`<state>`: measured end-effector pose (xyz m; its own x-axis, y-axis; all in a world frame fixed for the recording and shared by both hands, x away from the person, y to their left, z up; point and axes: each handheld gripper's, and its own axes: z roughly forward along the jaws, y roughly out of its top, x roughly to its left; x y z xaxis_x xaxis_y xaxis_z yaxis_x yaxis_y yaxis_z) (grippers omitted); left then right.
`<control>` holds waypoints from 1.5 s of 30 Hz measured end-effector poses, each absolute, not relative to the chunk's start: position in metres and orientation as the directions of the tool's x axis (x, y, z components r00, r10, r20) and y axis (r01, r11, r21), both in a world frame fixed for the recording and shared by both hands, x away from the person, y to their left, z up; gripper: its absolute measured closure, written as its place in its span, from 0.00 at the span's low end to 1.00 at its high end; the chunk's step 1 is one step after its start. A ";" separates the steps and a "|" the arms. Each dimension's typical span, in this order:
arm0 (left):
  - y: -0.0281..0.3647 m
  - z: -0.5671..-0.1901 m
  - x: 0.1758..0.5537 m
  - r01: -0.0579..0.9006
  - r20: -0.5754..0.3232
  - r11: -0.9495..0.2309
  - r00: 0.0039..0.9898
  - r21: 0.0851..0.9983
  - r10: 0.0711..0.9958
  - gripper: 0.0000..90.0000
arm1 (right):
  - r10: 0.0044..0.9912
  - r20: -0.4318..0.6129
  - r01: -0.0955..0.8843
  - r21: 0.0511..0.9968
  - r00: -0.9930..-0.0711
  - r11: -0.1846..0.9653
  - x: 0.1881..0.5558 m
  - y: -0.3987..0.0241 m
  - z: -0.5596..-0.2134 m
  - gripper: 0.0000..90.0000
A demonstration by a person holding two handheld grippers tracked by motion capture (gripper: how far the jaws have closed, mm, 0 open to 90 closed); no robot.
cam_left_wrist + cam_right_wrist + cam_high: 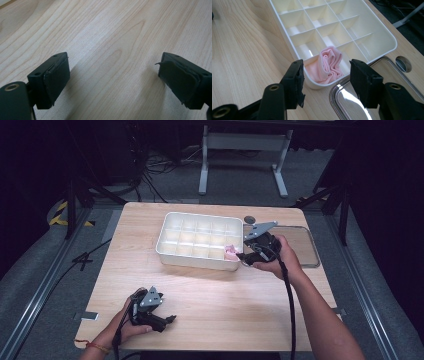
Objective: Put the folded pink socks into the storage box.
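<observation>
Black jaws of my right gripper [325, 75] come first in the right gripper view; they stand apart and touch nothing. Between them, farther off, I see the pink cloth [327, 65]. It is folded into a roll in the corner compartment of the white tray [384, 37], the corner closest to this gripper. Its folded layers face the gripper, and its long axis runs from that corner toward the inside of the tray. Just beside that same tray corner lies a clear lid [352, 105] on the table [242, 62].

From the high view the cloth [231, 252] is only a small pink spot, its folds too small to tell, but my left gripper [170, 320] shows well apart from the tray [170, 237], near the table's front edge. Its own view gives released jaws, wide apart over bare wood [110, 37]
</observation>
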<state>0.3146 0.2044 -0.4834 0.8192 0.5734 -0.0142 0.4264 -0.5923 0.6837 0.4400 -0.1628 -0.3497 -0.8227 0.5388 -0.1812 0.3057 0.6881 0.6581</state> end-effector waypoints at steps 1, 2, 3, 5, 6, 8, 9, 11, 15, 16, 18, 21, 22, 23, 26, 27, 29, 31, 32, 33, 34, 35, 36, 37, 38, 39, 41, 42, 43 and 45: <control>0.204 -0.483 0.315 0.426 -0.014 -0.592 0.819 0.684 0.574 0.11 | 0.540 -0.188 0.303 0.658 -0.821 0.689 0.439 -0.163 -0.350 0.49; 0.204 -0.483 0.315 0.426 -0.014 -0.593 0.820 0.683 0.573 0.11 | 0.542 -0.188 0.303 0.661 -0.819 0.687 0.437 -0.164 -0.350 0.48; 0.204 -0.483 0.315 0.426 -0.013 -0.594 0.820 0.683 0.573 0.11 | 0.541 -0.189 0.301 0.662 -0.819 0.687 0.436 -0.165 -0.350 0.48; 0.204 -0.483 0.315 0.425 -0.012 -0.594 0.820 0.683 0.573 0.11 | 0.539 -0.199 0.296 0.658 -0.818 0.692 0.434 -0.166 -0.351 0.48; 0.204 -0.483 0.315 0.425 -0.013 -0.594 0.820 0.683 0.572 0.11 | 0.540 -0.204 0.295 0.657 -0.816 0.694 0.433 -0.167 -0.352 0.47; 0.204 -0.483 0.315 0.425 -0.013 -0.594 0.820 0.683 0.573 0.11 | 0.541 -0.207 0.296 0.654 -0.816 0.696 0.431 -0.168 -0.353 0.46; 0.204 -0.483 0.315 0.425 -0.013 -0.594 0.820 0.683 0.572 0.11 | 0.537 -0.207 0.292 0.655 -0.818 0.696 0.430 -0.169 -0.353 0.46; 0.204 -0.483 0.315 0.425 -0.013 -0.594 0.820 0.683 0.572 0.11 | 0.530 -0.218 0.279 0.656 -0.819 0.701 0.427 -0.171 -0.354 0.46; 0.204 -0.483 0.315 0.426 -0.013 -0.593 0.820 0.683 0.573 0.11 | 0.529 -0.223 0.279 0.652 -0.818 0.705 0.422 -0.174 -0.357 0.45; 0.204 -0.483 0.315 0.426 -0.013 -0.593 0.820 0.683 0.573 0.11 | 0.527 -0.224 0.279 0.648 -0.820 0.709 0.420 -0.175 -0.358 0.45; 0.204 -0.483 0.315 0.425 -0.013 -0.594 0.820 0.683 0.572 0.11 | 0.524 -0.226 0.276 0.647 -0.821 0.711 0.417 -0.177 -0.359 0.44; 0.204 -0.483 0.315 0.425 -0.013 -0.594 0.820 0.683 0.572 0.11 | 0.524 -0.238 0.271 0.644 -0.818 0.715 0.413 -0.178 -0.361 0.44; 0.204 -0.483 0.315 0.425 -0.013 -0.594 0.820 0.683 0.573 0.11 | 0.521 -0.244 0.265 0.644 -0.818 0.717 0.411 -0.180 -0.362 0.44; 0.204 -0.483 0.315 0.425 -0.013 -0.594 0.820 0.683 0.572 0.11 | 0.521 -0.244 0.265 0.644 -0.818 0.717 0.411 -0.180 -0.362 0.44; 0.204 -0.483 0.315 0.425 -0.013 -0.594 0.820 0.683 0.573 0.11 | 0.522 -0.247 0.266 0.642 -0.816 0.719 0.407 -0.183 -0.364 0.42; 0.204 -0.483 0.315 0.426 -0.013 -0.593 0.820 0.683 0.573 0.11 | 0.522 -0.254 0.264 0.639 -0.814 0.723 0.405 -0.184 -0.365 0.42; 0.204 -0.483 0.315 0.425 -0.013 -0.594 0.820 0.683 0.572 0.11 | 0.519 -0.257 0.264 0.632 -0.815 0.728 0.402 -0.186 -0.367 0.42; 0.204 -0.483 0.315 0.426 -0.013 -0.594 0.820 0.683 0.573 0.11 | 0.522 -0.255 0.267 0.634 -0.814 0.726 0.400 -0.189 -0.369 0.42; 0.204 -0.483 0.315 0.425 -0.012 -0.594 0.820 0.683 0.573 0.11 | 0.522 -0.255 0.267 0.634 -0.814 0.726 0.399 -0.191 -0.371 0.42; 0.204 -0.483 0.315 0.425 -0.013 -0.594 0.820 0.683 0.572 0.11 | 0.526 -0.255 0.270 0.635 -0.811 0.724 0.397 -0.193 -0.374 0.42; 0.204 -0.483 0.315 0.426 -0.014 -0.593 0.820 0.683 0.573 0.11 | 0.528 -0.255 0.273 0.634 -0.810 0.724 0.396 -0.194 -0.375 0.42; 0.204 -0.483 0.315 0.425 -0.013 -0.593 0.820 0.683 0.573 0.11 | 0.528 -0.250 0.277 0.632 -0.811 0.724 0.395 -0.196 -0.377 0.42; 0.204 -0.483 0.315 0.425 -0.013 -0.593 0.820 0.683 0.573 0.11 | 0.531 -0.247 0.278 0.634 -0.811 0.721 0.394 -0.197 -0.379 0.41; 0.204 -0.483 0.315 0.425 -0.013 -0.594 0.820 0.683 0.573 0.11 | 0.529 -0.252 0.276 0.632 -0.810 0.724 0.393 -0.199 -0.381 0.41; 0.204 -0.483 0.315 0.425 -0.013 -0.594 0.820 0.683 0.573 0.11 | 0.531 -0.251 0.279 0.631 -0.809 0.724 0.392 -0.201 -0.382 0.41; 0.204 -0.483 0.315 0.425 -0.012 -0.594 0.820 0.683 0.572 0.11 | 0.533 -0.255 0.280 0.629 -0.807 0.725 0.391 -0.202 -0.384 0.41; 0.204 -0.483 0.315 0.425 -0.013 -0.593 0.820 0.683 0.573 0.11 | 0.532 -0.259 0.280 0.626 -0.806 0.728 0.389 -0.204 -0.385 0.41; 0.204 -0.483 0.315 0.425 -0.013 -0.593 0.819 0.684 0.573 0.11 | 0.534 -0.265 0.280 0.623 -0.803 0.731 0.387 -0.206 -0.388 0.40; 0.204 -0.483 0.315 0.426 -0.014 -0.593 0.820 0.683 0.573 0.11 | 0.533 -0.267 0.280 0.620 -0.802 0.733 0.385 -0.208 -0.389 0.40; 0.204 -0.483 0.315 0.426 -0.013 -0.594 0.820 0.683 0.573 0.11 | 0.535 -0.270 0.279 0.622 -0.801 0.732 0.382 -0.211 -0.392 0.39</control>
